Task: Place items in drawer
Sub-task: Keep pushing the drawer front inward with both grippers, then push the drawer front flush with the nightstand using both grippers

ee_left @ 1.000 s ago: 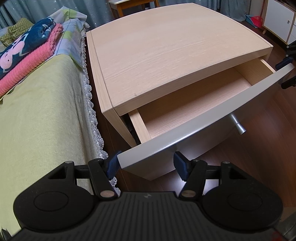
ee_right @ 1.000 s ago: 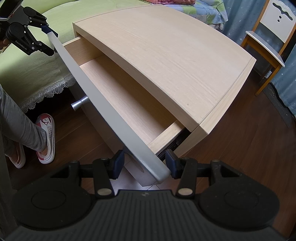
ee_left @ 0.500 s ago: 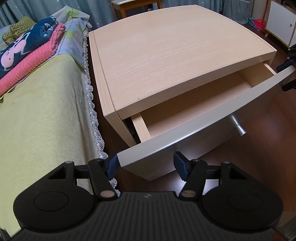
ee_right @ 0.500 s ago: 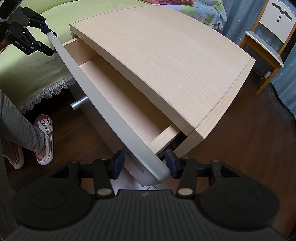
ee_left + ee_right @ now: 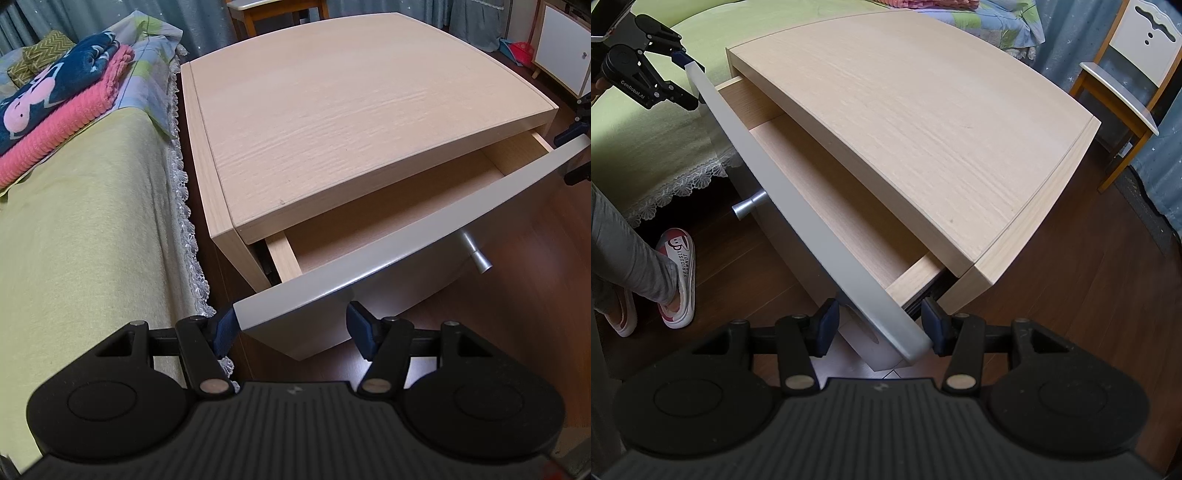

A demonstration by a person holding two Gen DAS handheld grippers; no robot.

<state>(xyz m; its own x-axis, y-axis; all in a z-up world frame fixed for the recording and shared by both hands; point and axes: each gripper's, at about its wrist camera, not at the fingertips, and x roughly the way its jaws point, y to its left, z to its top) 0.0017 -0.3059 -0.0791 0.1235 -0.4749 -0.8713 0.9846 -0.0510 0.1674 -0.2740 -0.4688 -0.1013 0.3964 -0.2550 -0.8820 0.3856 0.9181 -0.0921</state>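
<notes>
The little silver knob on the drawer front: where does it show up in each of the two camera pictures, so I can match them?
Left wrist view: the silver knob sits right of centre, sticking out below the grey drawer front.
Right wrist view: the silver knob sits left of centre, left of the drawer front, above the slipper.
Shared landmark: the nightstand top.

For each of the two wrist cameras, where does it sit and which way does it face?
Left wrist: at the bed-side end of the drawer front, facing along it; left hand-held gripper open astride that corner.
Right wrist: at the opposite end, facing back toward the bed; right hand-held gripper open; a leg shows.
Shared: drawer, nightstand top, knob.
</notes>
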